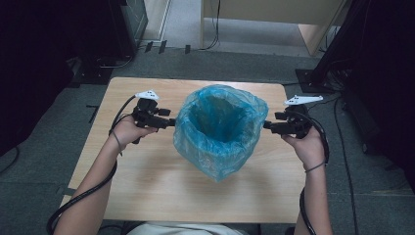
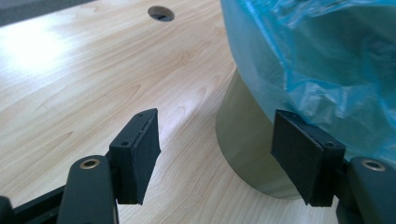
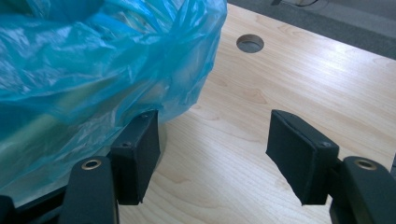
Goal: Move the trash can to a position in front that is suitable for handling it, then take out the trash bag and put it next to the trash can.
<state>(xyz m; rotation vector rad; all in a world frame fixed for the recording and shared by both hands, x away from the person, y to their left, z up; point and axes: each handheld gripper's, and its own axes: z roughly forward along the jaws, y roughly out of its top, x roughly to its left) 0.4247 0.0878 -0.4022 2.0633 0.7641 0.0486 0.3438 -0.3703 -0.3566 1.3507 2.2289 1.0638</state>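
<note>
Now, at the left side of the high view, the left gripper (image 1: pixel 169 122) is held level in the person's left hand (image 1: pixel 128 131), and it points toward the blue bag (image 1: pixel 220 128) from the left. Its fingers (image 2: pixel 137 154) stand apart and nothing is clamped between them; in the left gripper view one finger is over the bare wood and the other is just beside the hanging plastic, but I cannot tell if it touches the film. The blue bag lines a pale round bin (image 2: pixel 245 140), which stands near the middle of the wooden counter (image 1: pixel 147 181). The plastic is folded over the rim and hangs down the outside of the bin, wrinkled and loose, and the mouth is open upward. At the right, the right gripper (image 1: pixel 268 126) is held in the right hand (image 1: pixel 309 146) and points at the bag from the opposite side. Its fingers (image 3: pixel 299 154) are also apart, holding nothing; in the right gripper view one finger lies close under the edge of the plastic, the other over the counter. A round cable hole (image 3: pixel 250 43) is in the counter behind the bin.
</note>
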